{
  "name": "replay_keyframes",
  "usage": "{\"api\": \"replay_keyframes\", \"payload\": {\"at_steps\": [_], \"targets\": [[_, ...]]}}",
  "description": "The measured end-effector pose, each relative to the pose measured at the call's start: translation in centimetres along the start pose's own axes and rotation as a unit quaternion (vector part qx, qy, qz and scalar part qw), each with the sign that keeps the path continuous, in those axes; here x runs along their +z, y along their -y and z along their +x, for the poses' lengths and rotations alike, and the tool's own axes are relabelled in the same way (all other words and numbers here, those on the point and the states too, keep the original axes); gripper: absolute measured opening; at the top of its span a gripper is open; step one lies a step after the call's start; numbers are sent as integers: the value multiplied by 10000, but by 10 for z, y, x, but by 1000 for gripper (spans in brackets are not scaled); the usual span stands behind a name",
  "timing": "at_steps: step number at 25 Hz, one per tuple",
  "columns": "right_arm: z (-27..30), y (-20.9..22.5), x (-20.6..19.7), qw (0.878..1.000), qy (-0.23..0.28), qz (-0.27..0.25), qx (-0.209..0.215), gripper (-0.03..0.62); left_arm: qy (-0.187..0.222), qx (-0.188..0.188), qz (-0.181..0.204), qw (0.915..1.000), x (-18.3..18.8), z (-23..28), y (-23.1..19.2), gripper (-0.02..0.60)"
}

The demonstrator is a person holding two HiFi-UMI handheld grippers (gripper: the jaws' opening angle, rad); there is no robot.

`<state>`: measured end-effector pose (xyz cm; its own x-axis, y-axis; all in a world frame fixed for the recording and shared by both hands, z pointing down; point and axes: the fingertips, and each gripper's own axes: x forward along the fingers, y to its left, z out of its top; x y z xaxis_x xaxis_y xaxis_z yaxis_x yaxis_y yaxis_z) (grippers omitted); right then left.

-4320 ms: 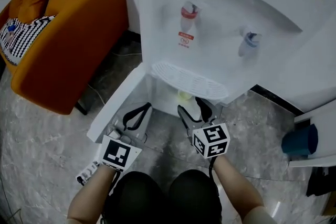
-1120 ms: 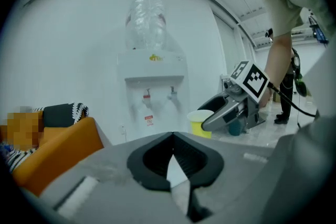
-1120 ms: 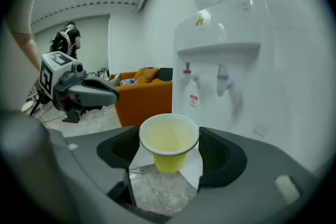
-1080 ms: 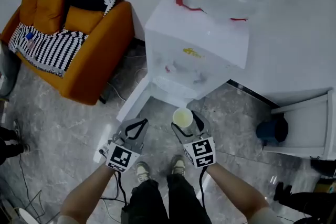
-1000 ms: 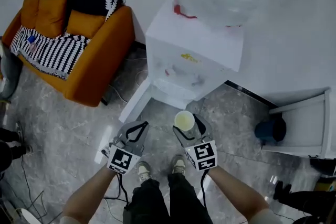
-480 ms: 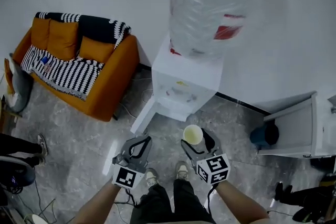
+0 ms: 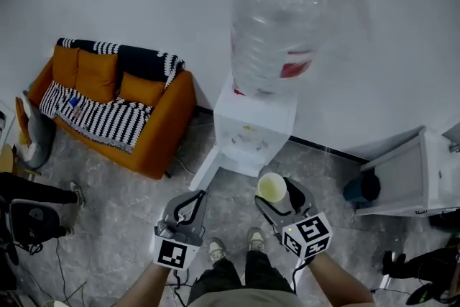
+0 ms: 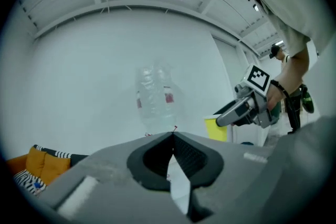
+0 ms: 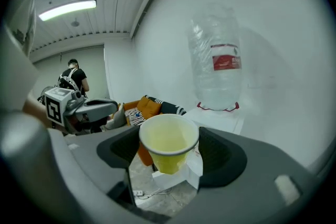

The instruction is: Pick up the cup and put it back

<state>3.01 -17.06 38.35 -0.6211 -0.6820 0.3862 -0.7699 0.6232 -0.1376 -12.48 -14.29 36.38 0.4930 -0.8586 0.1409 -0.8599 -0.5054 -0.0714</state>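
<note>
A pale yellow paper cup [image 7: 272, 188] stands upright between the jaws of my right gripper [image 7: 277, 192], which is shut on its sides. In the right gripper view the cup [image 9: 168, 143] fills the gap between the two dark pads, its mouth open and facing up. My left gripper [image 7: 198, 195] hangs level beside it to the left, shut with nothing in it; its tips [image 8: 173, 134] meet. Both grippers are held in the air in front of the white water dispenser [image 7: 253, 134], which has a large clear bottle [image 7: 277, 32] on top. The left gripper view shows the cup [image 8: 217, 129] off to the right.
An orange sofa [image 7: 115, 104] with striped cushions stands at the left. The dispenser's lower door [image 7: 203, 165] hangs open toward me. A white cabinet [image 7: 424, 176] and a dark bin [image 7: 361, 188] are at the right. Another person [image 7: 29, 205] stands at the far left.
The view has risen and pulled back from the dispenser. Both grippers have come up with it, the cup still held in the right one. The left gripper stays shut.
</note>
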Motion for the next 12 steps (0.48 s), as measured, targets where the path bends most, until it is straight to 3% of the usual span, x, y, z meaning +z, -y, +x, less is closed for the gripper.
{"api": "replay_keyframes", "payload": {"at_steps": [7, 12], "targets": [[-37, -28, 55, 9994, 319, 21, 147, 354, 189, 144, -51, 9997, 59, -11, -14, 2], [-62, -38, 87, 9982, 443, -347, 200, 354, 174, 173, -185, 9995, 84, -16, -8, 2]]}}
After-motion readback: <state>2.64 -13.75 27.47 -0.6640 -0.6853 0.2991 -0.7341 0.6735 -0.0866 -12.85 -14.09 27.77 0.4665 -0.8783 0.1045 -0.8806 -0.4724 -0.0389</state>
